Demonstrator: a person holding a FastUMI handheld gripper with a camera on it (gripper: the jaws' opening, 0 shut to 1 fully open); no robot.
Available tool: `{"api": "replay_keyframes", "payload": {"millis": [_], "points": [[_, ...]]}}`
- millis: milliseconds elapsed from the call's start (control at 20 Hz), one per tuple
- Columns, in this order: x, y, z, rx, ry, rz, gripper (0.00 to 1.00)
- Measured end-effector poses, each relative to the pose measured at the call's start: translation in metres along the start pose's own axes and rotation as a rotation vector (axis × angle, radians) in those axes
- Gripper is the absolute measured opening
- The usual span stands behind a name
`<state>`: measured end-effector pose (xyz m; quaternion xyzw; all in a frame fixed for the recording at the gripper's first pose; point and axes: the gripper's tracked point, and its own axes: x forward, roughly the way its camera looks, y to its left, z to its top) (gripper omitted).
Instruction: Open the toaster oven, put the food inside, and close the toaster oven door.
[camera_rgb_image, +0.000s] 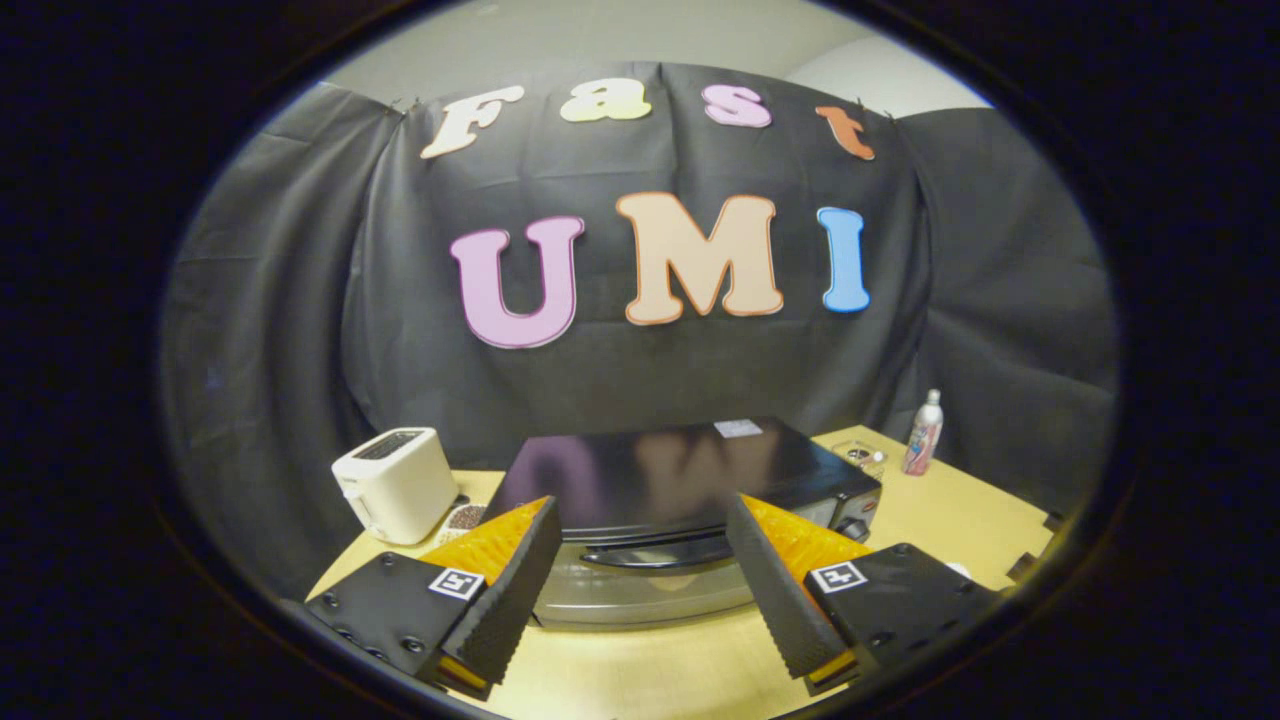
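- Two fingers of the gripper (640, 565) stand wide apart with nothing between them, a spread that would fit around the door handle just ahead.
- Between and just beyond the fingertips sits the glossy black toaster oven with a silver front (680, 500), its door shut and its dark curved handle (655, 553) lying level across the front, centred in the gap.
- The oven faces the gripper squarely on the pale wooden table (640, 660), which puts the handle within a straight approach.
- Beside the oven's left side stands a cream two-slot toaster (395, 483); a small patterned item by it is too hidden to name.
- Behind the oven's right corner are a small clear dish (860, 455) and a white bottle with a reddish label (923, 433), well apart from the fingers.
- A shut door fits either food not yet loaded or food already inside; I cannot tell which.
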<state>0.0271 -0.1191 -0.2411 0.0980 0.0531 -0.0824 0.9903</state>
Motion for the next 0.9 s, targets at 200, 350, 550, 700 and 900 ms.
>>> {"api": "replay_keyframes", "payload": {"millis": [200,350,550,700,900], "points": [[-0.024,0.007,0.035,0.020,-0.036,0.033,1.00],[-0.041,0.010,0.058,0.011,-0.051,0.026,1.00],[-0.055,0.023,0.085,0.035,-0.084,0.033,1.00],[-0.066,0.026,0.083,0.042,-0.074,0.023,1.00],[-0.076,0.032,0.086,0.037,-0.092,0.024,1.00]]}}
